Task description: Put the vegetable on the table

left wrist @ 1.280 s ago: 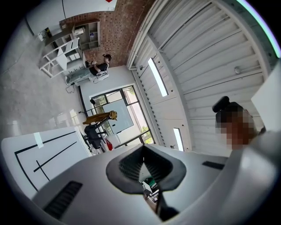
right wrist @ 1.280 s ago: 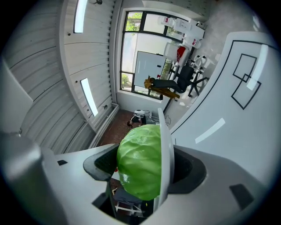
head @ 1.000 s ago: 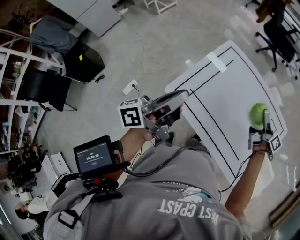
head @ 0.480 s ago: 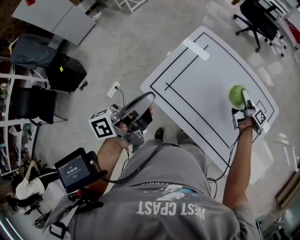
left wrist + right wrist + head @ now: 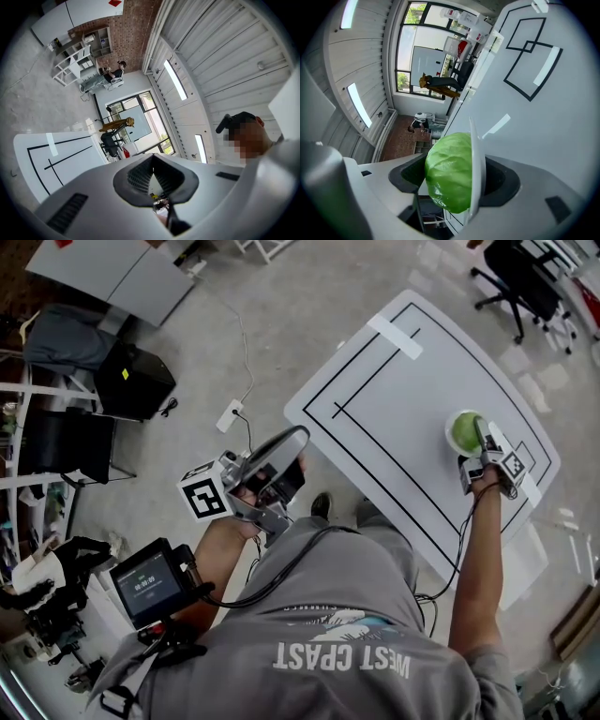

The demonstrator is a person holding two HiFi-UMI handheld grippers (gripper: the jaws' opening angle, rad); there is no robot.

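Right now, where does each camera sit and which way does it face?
Head view: worn by the person, looking steeply down at the white table and floor; shows torso, arms, left tongs, right tongs.
Left gripper view: on the left tongs, looking along their shut jaws toward windows; the person's head shows at right.
Right gripper view: on the right tongs, looking along jaws clamping a green cabbage, table beyond.
Shared: head and right gripper views show the cabbage; all three, the table.
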